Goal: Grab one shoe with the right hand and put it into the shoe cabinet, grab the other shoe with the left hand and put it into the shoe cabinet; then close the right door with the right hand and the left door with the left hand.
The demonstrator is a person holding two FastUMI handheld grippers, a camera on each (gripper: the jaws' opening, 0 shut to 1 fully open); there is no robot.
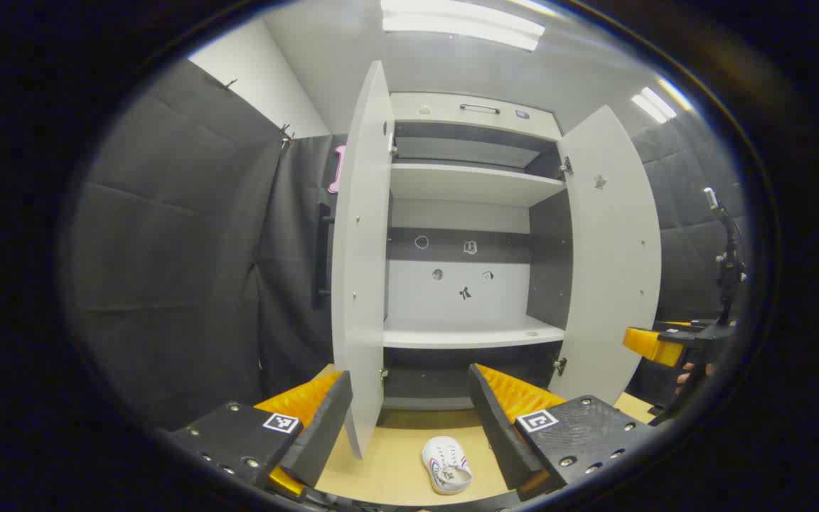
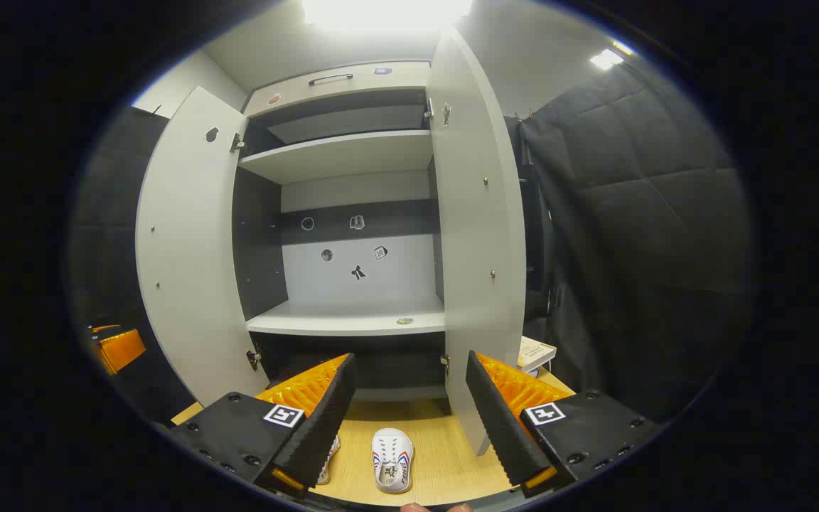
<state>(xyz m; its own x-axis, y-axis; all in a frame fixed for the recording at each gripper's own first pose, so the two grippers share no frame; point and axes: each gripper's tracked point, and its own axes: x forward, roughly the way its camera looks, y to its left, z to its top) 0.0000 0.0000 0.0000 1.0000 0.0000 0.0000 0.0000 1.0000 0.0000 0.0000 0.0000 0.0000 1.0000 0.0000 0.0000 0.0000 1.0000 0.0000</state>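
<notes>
1. Both shoes are on the wooden desk (image 2: 445, 455) in front of the shoe cabinet (image 2: 352, 153), not inside it yet. In the right gripper view one white shoe (image 2: 392, 449) lies in plain sight between the fingers of the right tongs (image 2: 409, 412), and a second shoe (image 2: 328, 455) peeks out from behind the left finger, just beside the first.
2. The left gripper view has one white shoe (image 1: 446, 464) on the desk, sitting near the right finger of the left tongs (image 1: 409, 412). Can't say for sure which of the pair that one is.
3. Both sets of tongs are spread wide and holding nothing. They hover above the desk, pointed at the cabinet.
4. Handling guess: these look like small canvas slip-ons with rubber soles, so light, soft on top and stiffer at the sole. Probably not fragile or slippery. I'd pinch across the sides near the middle or at the heel collar, since squeezing the soft toe would likely just fold it.
5. Count: two shoes, two cabinet doors. The left door (image 2: 189, 242) and the right door (image 2: 477, 235) are both swung wide open.
6. Shelves: I can see two pale shelves inside; the lower shelf (image 2: 352, 321) looks like the easy drop spot.
</notes>
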